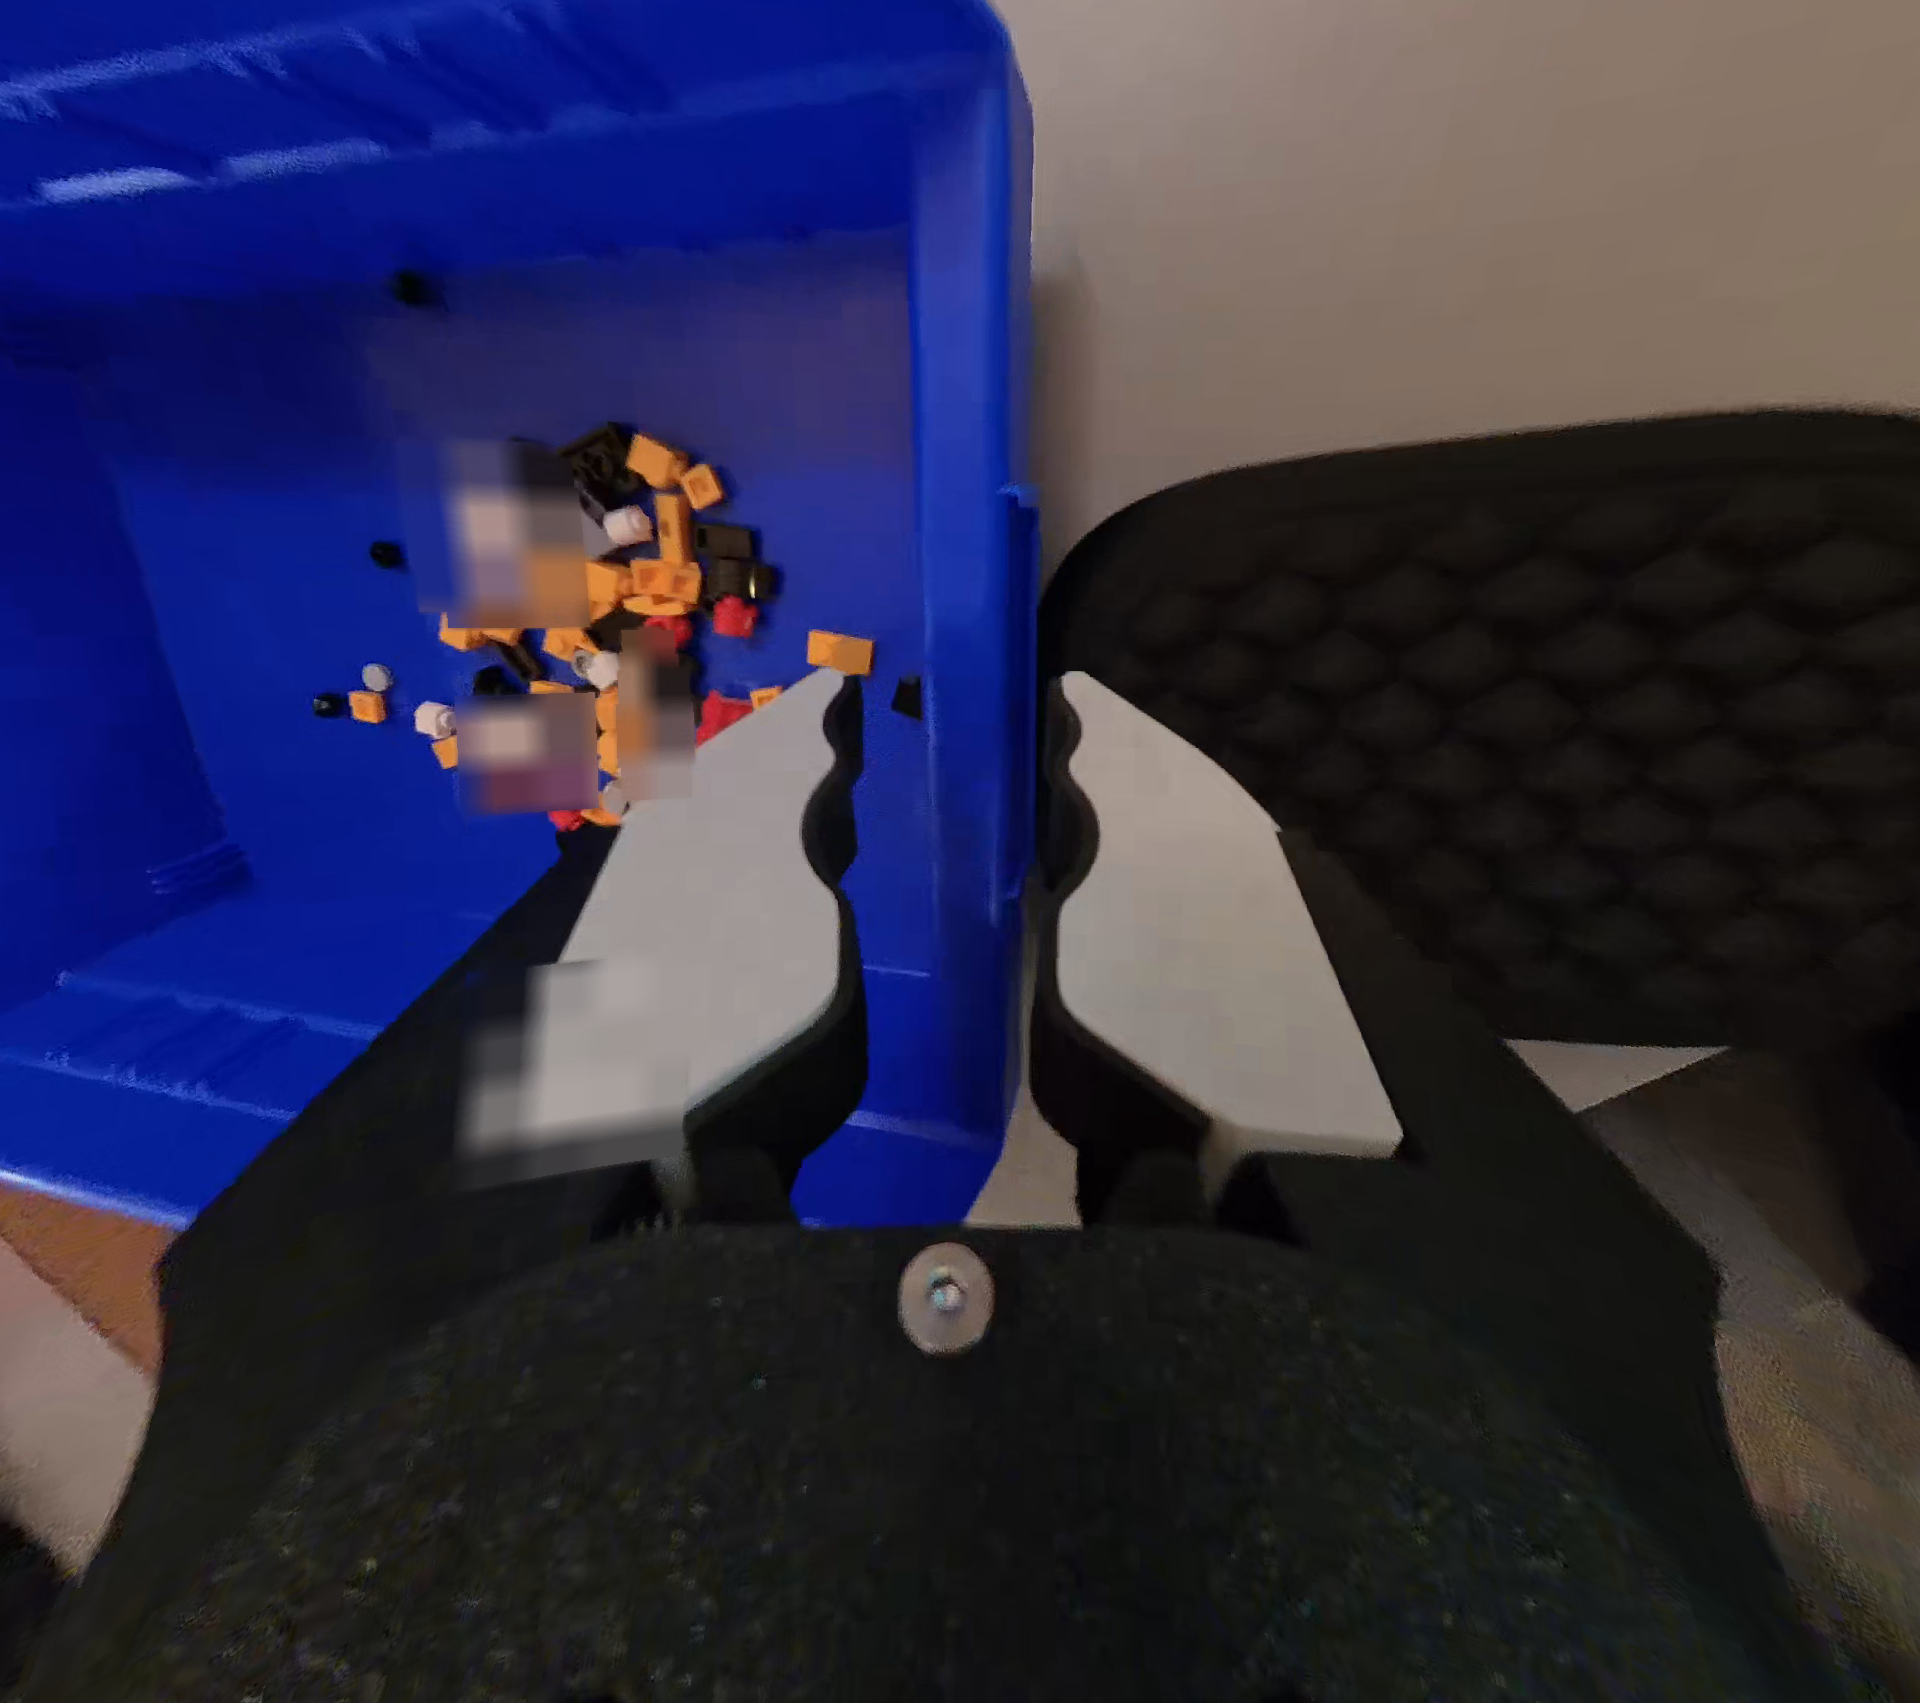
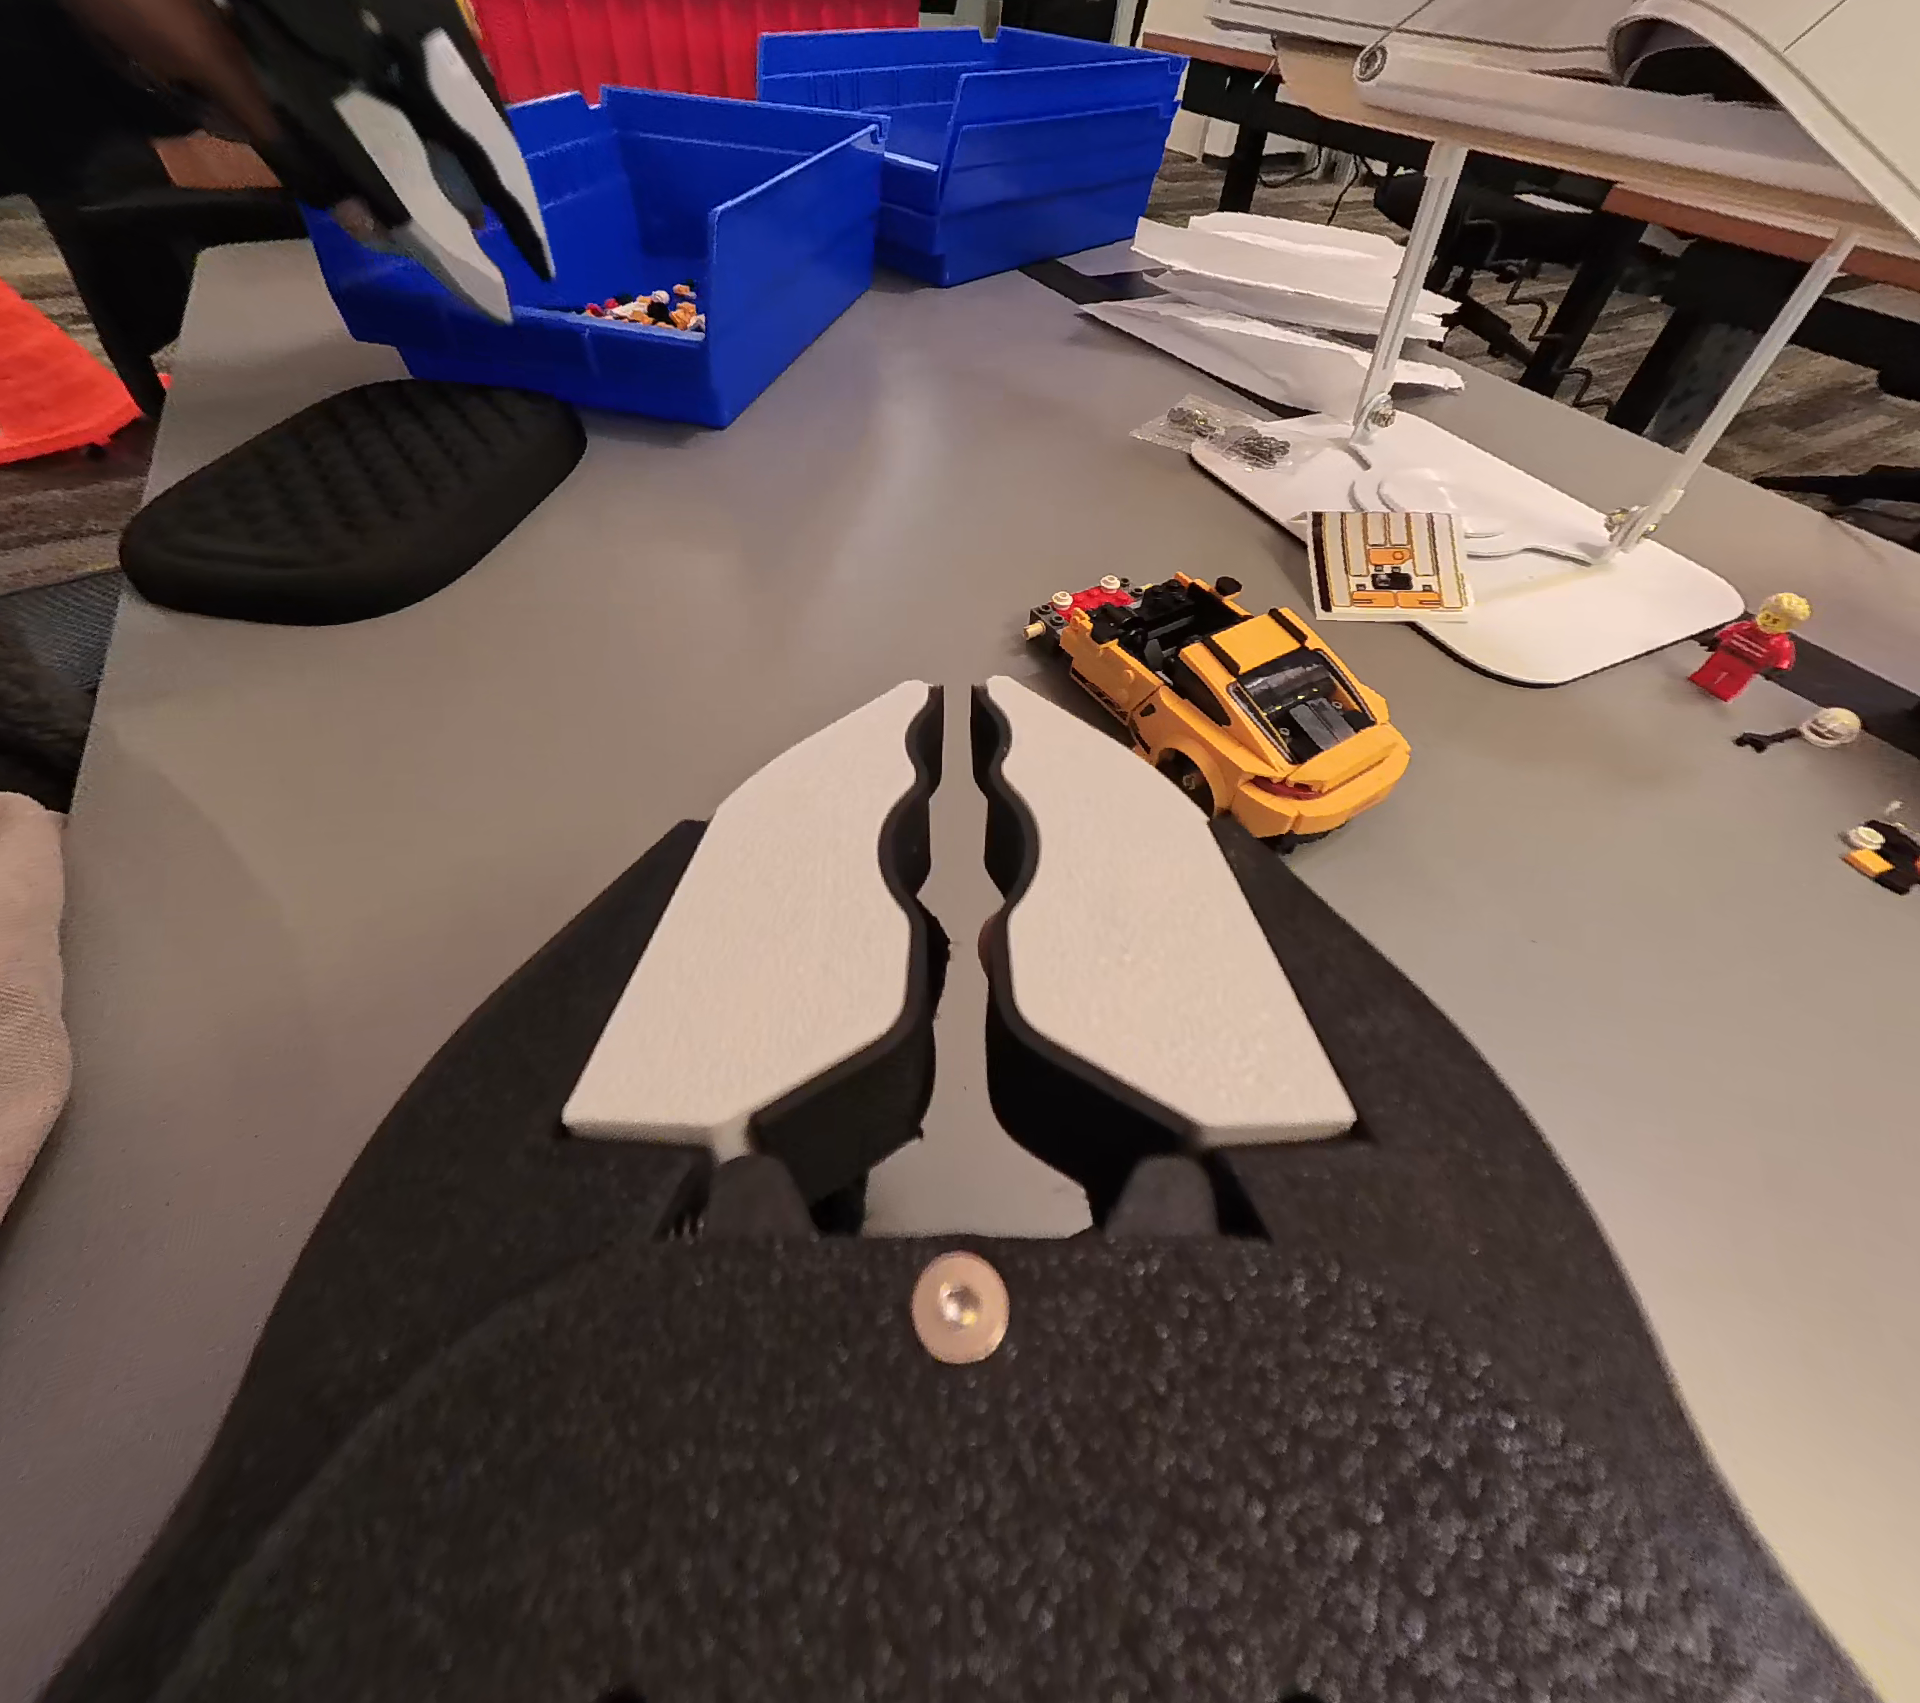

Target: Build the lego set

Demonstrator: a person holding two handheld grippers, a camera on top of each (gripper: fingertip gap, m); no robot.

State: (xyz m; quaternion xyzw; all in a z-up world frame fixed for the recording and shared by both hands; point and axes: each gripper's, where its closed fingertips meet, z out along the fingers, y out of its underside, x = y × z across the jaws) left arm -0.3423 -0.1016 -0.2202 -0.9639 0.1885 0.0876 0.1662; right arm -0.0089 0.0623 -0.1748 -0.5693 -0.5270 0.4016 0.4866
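Observation:
A blue bin (image 1: 966, 427) holds a pile of loose orange, black, red and white Lego pieces (image 1: 644, 573). My left gripper (image 1: 951, 697) is open and empty; it hovers over the bin's right wall, which shows between its fingers. In the right wrist view, the left gripper (image 2: 509, 282) points down over the near-left part of the same bin (image 2: 790, 271). A partly built yellow Lego car (image 2: 1226, 708) stands on the grey table (image 2: 623, 718). My right gripper (image 2: 957, 695) is low over the table, left of the car, jaws nearly together with nothing between them.
A black wrist pad (image 2: 353, 500) lies beside the bin. More blue bins (image 2: 1018, 167) and a red bin (image 2: 675, 17) stand behind. At the right are a booklet stand (image 2: 1538, 614), a sticker sheet (image 2: 1387, 562), white bags (image 2: 1278, 303), a red minifigure (image 2: 1751, 651) and small loose parts (image 2: 1881, 858). Left tips to right tips: about 40 cm.

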